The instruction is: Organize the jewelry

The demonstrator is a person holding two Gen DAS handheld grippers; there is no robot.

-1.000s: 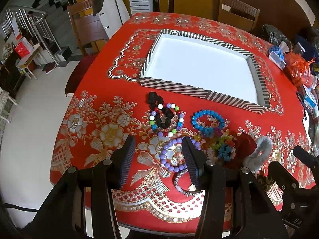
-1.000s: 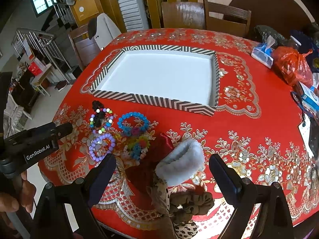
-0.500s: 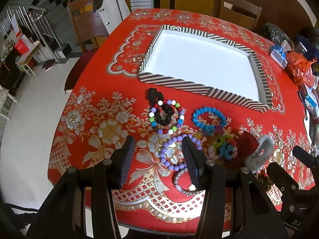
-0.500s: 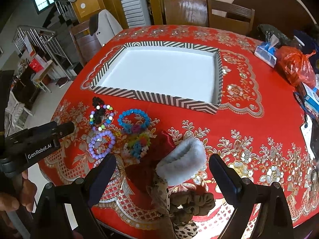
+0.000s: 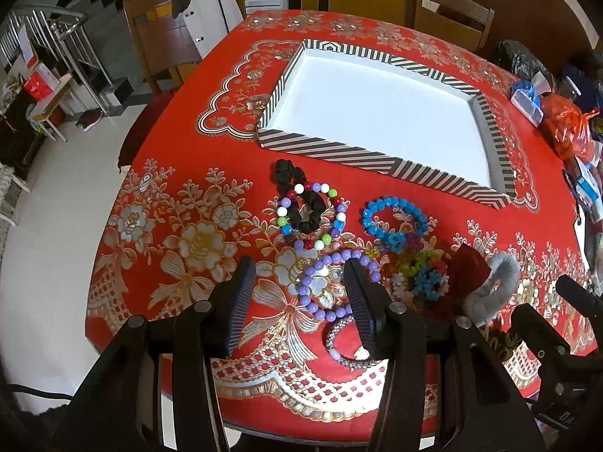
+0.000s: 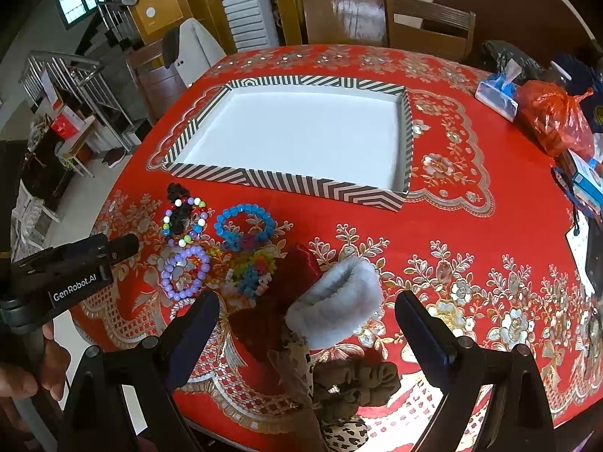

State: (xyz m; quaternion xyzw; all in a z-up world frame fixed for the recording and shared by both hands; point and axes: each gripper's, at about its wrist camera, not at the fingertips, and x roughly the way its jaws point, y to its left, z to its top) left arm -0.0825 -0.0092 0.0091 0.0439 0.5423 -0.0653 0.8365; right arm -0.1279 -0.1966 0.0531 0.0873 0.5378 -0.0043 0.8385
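Near the table's front edge, the left gripper [image 5: 297, 301] has its jaws apart over the light, slippery purple bead bracelet [image 5: 331, 286]; gripping across its beaded band seems best.

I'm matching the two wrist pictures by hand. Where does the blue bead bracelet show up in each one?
Left wrist view: blue bead bracelet right of centre, just below the tray's near wall.
Right wrist view: blue bead bracelet left of centre, below the tray's near-left corner.
Shared landmark: the striped tray.
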